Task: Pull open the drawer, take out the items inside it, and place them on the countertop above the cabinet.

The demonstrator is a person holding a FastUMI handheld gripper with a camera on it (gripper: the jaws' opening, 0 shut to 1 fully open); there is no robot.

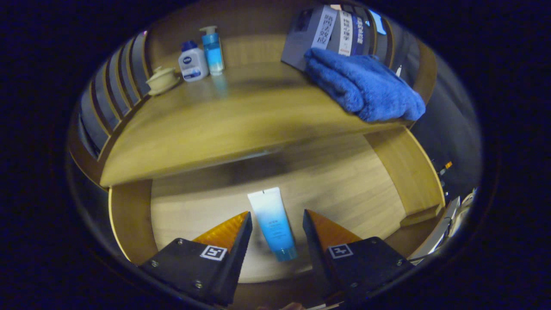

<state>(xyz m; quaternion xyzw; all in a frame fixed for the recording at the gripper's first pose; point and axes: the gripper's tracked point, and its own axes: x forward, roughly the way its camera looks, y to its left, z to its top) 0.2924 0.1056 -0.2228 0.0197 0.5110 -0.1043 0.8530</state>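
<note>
Gripper view looks down into the open drawer (344,181), its wooden floor spreading beyond and under the gripper (277,224). Farther ahead of the jaws, the countertop (206,129) overhangs the drawer. On it, ahead and to the right, a folded blue towel (361,84) lies in front of leaning books (331,30). Ahead and to the left stand a white bottle (192,62), a blue pump bottle (212,49) and a small cream dish (162,79). The jaws stand apart, holding nothing; a white-to-blue tube (272,221) lies on the drawer floor between them, touching neither finger.
</note>
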